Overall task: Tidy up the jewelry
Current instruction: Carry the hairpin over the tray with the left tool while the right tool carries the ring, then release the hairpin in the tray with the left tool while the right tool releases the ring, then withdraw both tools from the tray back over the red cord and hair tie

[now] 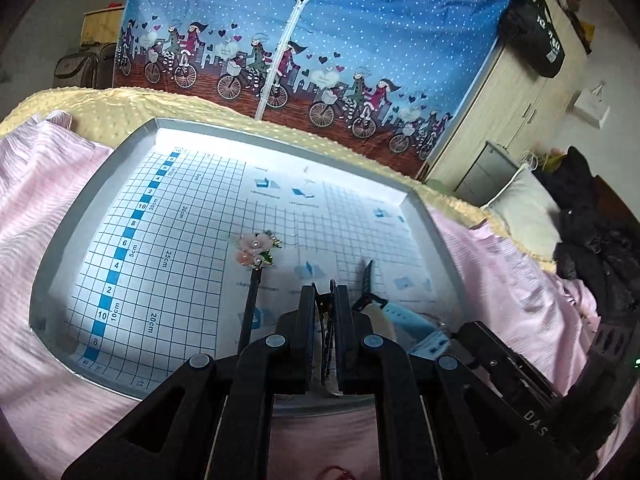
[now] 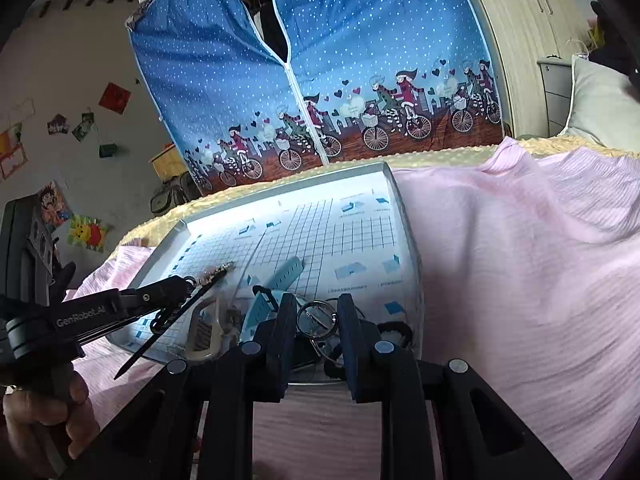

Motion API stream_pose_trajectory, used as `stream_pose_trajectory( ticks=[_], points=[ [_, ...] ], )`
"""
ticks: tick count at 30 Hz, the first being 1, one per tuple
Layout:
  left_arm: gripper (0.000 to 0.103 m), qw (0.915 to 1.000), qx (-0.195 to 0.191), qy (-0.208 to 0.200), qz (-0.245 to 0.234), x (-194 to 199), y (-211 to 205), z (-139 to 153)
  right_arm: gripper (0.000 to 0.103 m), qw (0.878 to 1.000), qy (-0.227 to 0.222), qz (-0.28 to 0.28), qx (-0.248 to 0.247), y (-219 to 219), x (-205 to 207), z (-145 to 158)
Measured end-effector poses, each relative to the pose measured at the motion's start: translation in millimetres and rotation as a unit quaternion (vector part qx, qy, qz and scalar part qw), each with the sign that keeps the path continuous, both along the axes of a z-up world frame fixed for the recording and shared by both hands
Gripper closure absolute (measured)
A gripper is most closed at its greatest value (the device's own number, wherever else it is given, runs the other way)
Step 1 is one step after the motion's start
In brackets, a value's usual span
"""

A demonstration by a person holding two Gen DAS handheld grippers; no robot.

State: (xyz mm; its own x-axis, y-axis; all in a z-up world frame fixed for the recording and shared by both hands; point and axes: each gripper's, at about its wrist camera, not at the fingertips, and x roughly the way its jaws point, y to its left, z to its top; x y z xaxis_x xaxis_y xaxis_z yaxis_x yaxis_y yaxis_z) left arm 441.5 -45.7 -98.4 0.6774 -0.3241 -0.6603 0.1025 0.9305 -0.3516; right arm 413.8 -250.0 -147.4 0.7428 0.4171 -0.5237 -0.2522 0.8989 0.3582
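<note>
Left wrist view: the left gripper (image 1: 325, 300) is clenched on a black hair clip (image 1: 327, 332); the flower hairpin (image 1: 258, 250) lies just far-left. The right gripper (image 2: 316, 312) hangs parted over a key ring (image 2: 316, 320).

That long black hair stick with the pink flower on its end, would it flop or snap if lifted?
The hair stick looks straight and thin, so probably stiff and light. Its beaded flower seems delicate and top-heavy; it could tip if gripped mid-shaft.

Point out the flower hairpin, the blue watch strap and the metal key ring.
flower hairpin (image 1: 256, 250): left wrist view, on the pink flower head.
blue watch strap (image 2: 286, 274): right wrist view, on the perforated end of the band.
metal key ring (image 2: 316, 318): right wrist view, on the ring between the right gripper's fingers.
</note>
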Motion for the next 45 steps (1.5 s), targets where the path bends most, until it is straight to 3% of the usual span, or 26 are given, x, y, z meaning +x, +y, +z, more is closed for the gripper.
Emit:
stream_pose_trajectory(
  ticks=[13,15,16,18,20,23,24,26,29,33,38,45],
  points=[
    [0.096,0.9996,-0.009,0.024,0.010,1.2,1.8,-4.5,0.082,1.000,0.016,-0.003,-0.004,-2.1,-1.4,-4.0],
    [0.096,0.9995,-0.004,0.030,0.006,0.8,0.6,-2.9,0.072,1.000,0.017,-0.004,-0.005,-2.7,-0.9,-3.1],
    [0.095,0.9995,-0.002,0.033,0.005,0.2,0.3,-1.4,0.063,1.000,0.017,-0.006,-0.006,-3.7,-1.4,-2.3],
    [0.085,0.9993,-0.001,0.036,0.006,-1.7,0.5,1.1,0.052,1.000,0.013,-0.012,-0.007,-6.6,-3.3,0.4],
    [0.052,0.9992,-0.002,0.039,0.010,-4.4,1.7,6.1,0.042,1.000,0.009,-0.019,-0.013,-9.7,-7.0,5.9],
    [0.023,0.9996,-0.012,0.015,0.021,-18.3,8.1,21.5,0.031,0.999,-0.006,-0.035,-0.023,-14.4,-18.9,17.9],
    [0.018,0.9996,-0.011,-0.001,0.028,-26.7,10.2,29.6,0.028,0.999,-0.010,-0.039,-0.025,-15.8,-23.4,21.6],
    [0.002,0.9988,0.004,-0.027,0.040,-42.7,11.8,42.5,0.014,0.998,-0.027,-0.046,-0.023,-19.7,-37.4,33.9],
    [0.002,0.9944,0.028,-0.081,0.062,-74.2,14.6,61.5,0.000,0.997,-0.055,-0.044,-0.024,-20.6,-56.3,52.3],
    [0.002,0.9866,0.053,-0.134,0.076,-117.4,17.4,80.3,0.000,0.993,-0.103,-0.028,-0.043,-13.8,-90.9,80.1],
    [0.002,0.9836,0.101,-0.136,0.062,-152.6,14.1,91.1,0.000,0.991,-0.121,-0.010,-0.053,-7.9,-139.0,91.0],
    [0.002,0.9788,0.135,-0.146,0.051,-207.2,20.6,95.8,0.000,0.991,-0.116,-0.007,-0.066,0.5,-186.4,92.0]
  ],
)
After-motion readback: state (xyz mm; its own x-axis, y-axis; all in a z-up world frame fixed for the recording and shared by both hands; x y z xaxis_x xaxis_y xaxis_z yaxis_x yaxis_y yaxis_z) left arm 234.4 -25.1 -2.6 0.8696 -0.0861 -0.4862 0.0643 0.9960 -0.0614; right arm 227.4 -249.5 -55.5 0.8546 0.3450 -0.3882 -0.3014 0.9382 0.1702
